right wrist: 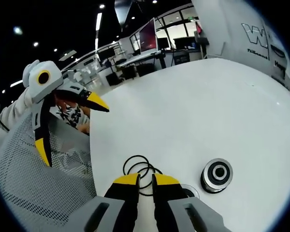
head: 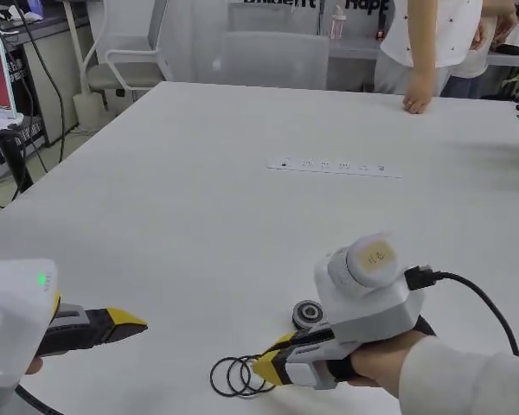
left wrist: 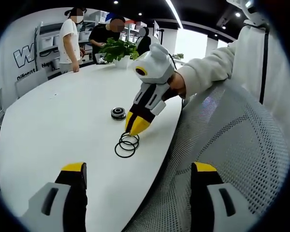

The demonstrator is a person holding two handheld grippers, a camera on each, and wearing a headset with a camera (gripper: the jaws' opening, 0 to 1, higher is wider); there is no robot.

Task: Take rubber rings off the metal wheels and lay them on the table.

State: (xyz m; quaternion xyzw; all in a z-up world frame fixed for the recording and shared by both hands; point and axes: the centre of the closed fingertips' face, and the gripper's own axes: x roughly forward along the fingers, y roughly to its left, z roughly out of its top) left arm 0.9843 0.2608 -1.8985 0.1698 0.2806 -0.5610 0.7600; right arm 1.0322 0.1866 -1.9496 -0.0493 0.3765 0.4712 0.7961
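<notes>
The right gripper [right wrist: 146, 181] has its jaws drawn almost together, with only a thin slit of white table [head: 242, 173] showing between the yellow tips; the tips sit low on the tabletop, right at the near edge of the rubber rings [right wrist: 140, 169]; whether a ring is nipped between them I cannot tell, since the tips cover that part of the heap. The rings are thin black loops, about three, lying flat and overlapping one another just ahead of the jaws and slightly to their left; they are loose on the table, off any wheel. To the right of the jaws and a little ahead, apart from the rings, a metal wheel [right wrist: 216, 175] lies flat; it is round and dark-rimmed with a bright hub. A hand [head: 385, 363] in a white sleeve holds this gripper from behind.

The left gripper [left wrist: 138, 169] has its jaws spread wide and holds nothing; between them show the table's edge and a white mesh chair back [left wrist: 232, 145]; straight ahead of them lie the rings, with the right gripper's tips touching that heap, and the wheel is beyond.

Farther ahead of the jaws in the head view, well apart from the work, a white power strip [head: 333, 166] lies on the table; at the far edge a person's hand [head: 413, 104] rests on the tabletop; a potted plant [left wrist: 117, 49] stands at the far end.
</notes>
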